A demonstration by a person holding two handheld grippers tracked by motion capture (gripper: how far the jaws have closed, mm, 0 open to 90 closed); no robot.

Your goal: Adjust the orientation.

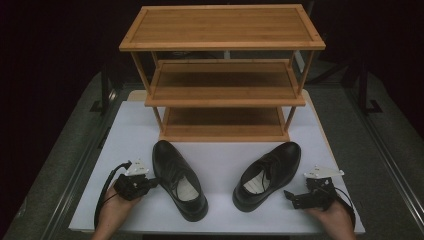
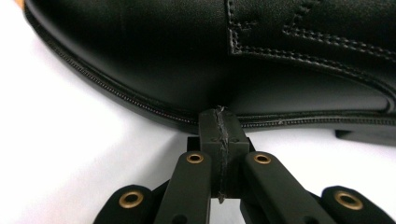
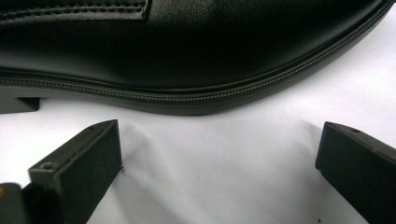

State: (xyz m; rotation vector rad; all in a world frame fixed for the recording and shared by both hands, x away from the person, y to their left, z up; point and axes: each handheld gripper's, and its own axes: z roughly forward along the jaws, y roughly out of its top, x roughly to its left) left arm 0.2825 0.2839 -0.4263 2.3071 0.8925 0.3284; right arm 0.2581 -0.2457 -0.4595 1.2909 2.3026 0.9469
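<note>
Two hands come in over the near edge of the white worktop (image 1: 125,130), each holding a black gripper. At the near left corner, the left gripper (image 1: 156,183) has its jaws pressed flat together with nothing between them; in the left gripper view its closed tips (image 2: 219,126) touch, or all but touch, the sole edge of the left shoe (image 2: 196,56). That black leather lace-up shoe (image 1: 179,179) lies left of the middle of the worktop, heel toward the near edge and toe pointing at the far edge, slanted a little leftward. Toward the near right corner, the right gripper (image 1: 290,195) has its jaws spread wide and holds nothing. In the right gripper view the two pads (image 3: 93,154) stand well apart on either side of bare white surface, just short of the side of the right shoe (image 3: 187,51). This second black shoe (image 1: 270,175) lies right of the middle, heel near, toe angled toward the far right. Both shoes stand upright on their soles, apart from each other. Along the far edge stands a three-tier wooden rack (image 1: 222,27), its shelves bare.
</note>
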